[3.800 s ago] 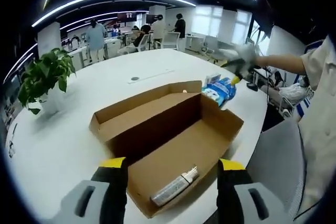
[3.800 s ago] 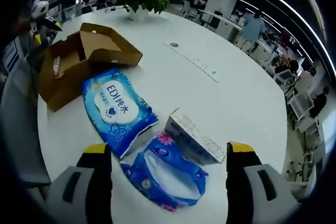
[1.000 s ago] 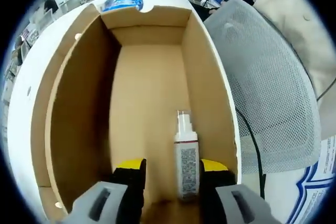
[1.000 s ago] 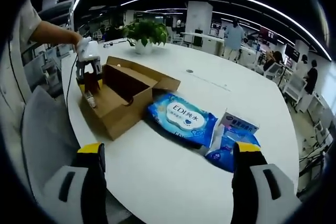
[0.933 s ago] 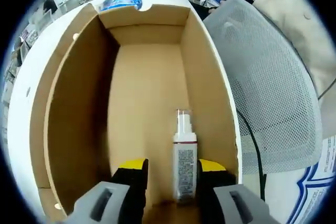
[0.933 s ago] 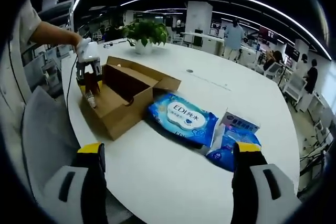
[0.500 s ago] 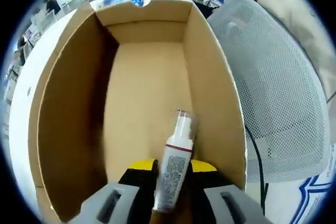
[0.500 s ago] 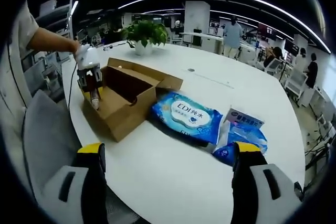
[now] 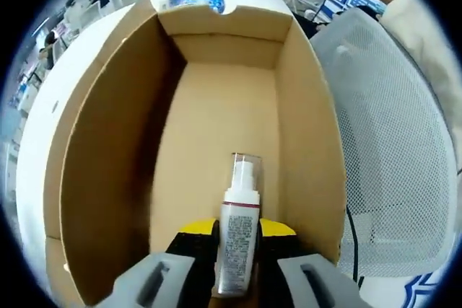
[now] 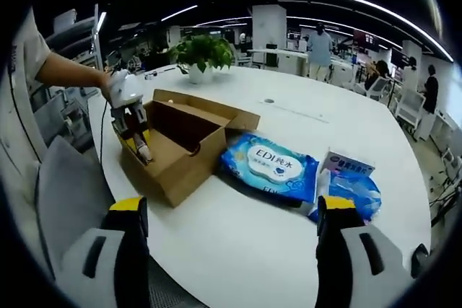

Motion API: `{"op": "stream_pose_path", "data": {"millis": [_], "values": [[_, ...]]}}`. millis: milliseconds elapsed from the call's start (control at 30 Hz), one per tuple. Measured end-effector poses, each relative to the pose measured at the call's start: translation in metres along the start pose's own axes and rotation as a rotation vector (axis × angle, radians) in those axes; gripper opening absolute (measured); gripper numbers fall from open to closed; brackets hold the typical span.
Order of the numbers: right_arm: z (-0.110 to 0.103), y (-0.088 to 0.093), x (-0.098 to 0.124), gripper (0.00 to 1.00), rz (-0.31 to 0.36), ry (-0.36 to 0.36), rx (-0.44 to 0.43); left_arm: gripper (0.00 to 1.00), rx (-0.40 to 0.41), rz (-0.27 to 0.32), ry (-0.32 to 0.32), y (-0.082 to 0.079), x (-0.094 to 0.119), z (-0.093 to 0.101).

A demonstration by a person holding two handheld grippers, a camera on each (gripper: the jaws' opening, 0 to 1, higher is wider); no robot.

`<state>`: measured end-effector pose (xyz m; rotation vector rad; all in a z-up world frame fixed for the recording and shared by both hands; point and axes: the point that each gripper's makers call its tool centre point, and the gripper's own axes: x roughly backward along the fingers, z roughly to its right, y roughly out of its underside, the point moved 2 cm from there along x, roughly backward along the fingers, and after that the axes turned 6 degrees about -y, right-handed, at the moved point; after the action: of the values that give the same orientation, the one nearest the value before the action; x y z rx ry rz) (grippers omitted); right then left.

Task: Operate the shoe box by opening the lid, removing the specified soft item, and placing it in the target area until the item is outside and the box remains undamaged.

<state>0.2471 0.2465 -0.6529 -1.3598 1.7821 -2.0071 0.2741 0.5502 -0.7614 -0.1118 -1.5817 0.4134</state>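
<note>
The left claw [image 9: 237, 230] is pinching a little white spray bottle [image 9: 237, 239] between its yellow tips, down inside the open brown shoe box [image 9: 108, 128]. The bottle is hard and smooth, so it could slip out if the squeeze is weak. It could also bump the thin cardboard wall on the way up and bend it. The right claw [image 10: 225, 216] is spread wide, holds nothing, and hangs over the tabletop [image 10: 238, 239] away from the box. In the right gripper view the box [image 10: 189, 142] sits near the tabletop's edge, so a hard pull might drag it off. Just beside it lies a blue pack of wet wipes [image 10: 271, 167]. Next to that pack are a soft blue tissue pack [image 10: 354, 191] and a small white carton [image 10: 346, 162]. The tabletop is big, round and white. A green plant [image 10: 202, 52] stands at its far side. The room is a big office with long ceiling lights, and people stand far back. A grey mesh chair [image 9: 393, 128] is beside the box.
</note>
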Motion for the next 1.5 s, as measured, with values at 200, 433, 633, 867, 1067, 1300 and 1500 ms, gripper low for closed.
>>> {"op": "stream_pose_path", "data": {"millis": [200, 433, 633, 867, 1067, 1300, 1500], "values": [[-0.005, -0.003, -0.004, 0.90, 0.013, -0.009, -0.008, 0.19, 0.067, 0.034, -0.020, -0.009, 0.009, -0.003], [-0.014, -0.007, -0.010, 0.87, 0.031, -0.030, -0.016, 0.19, 0.112, 0.078, -0.027, -0.021, 0.018, -0.004], [-0.020, -0.011, -0.013, 0.83, 0.062, -0.044, -0.020, 0.19, 0.161, 0.133, -0.048, -0.033, 0.028, -0.006], [-0.029, -0.018, -0.018, 0.78, 0.093, -0.062, -0.035, 0.19, 0.210, 0.204, -0.088, -0.051, 0.041, -0.008], [-0.037, -0.025, -0.023, 0.73, 0.116, -0.082, -0.032, 0.19, 0.232, 0.250, -0.095, -0.064, 0.047, -0.006], [-0.045, -0.031, -0.030, 0.68, 0.138, -0.111, -0.033, 0.19, 0.254, 0.309, -0.091, -0.078, 0.052, 0.001], [-0.051, -0.038, -0.037, 0.63, 0.172, -0.137, -0.046, 0.19, 0.281, 0.380, -0.082, -0.092, 0.057, 0.007]]}}
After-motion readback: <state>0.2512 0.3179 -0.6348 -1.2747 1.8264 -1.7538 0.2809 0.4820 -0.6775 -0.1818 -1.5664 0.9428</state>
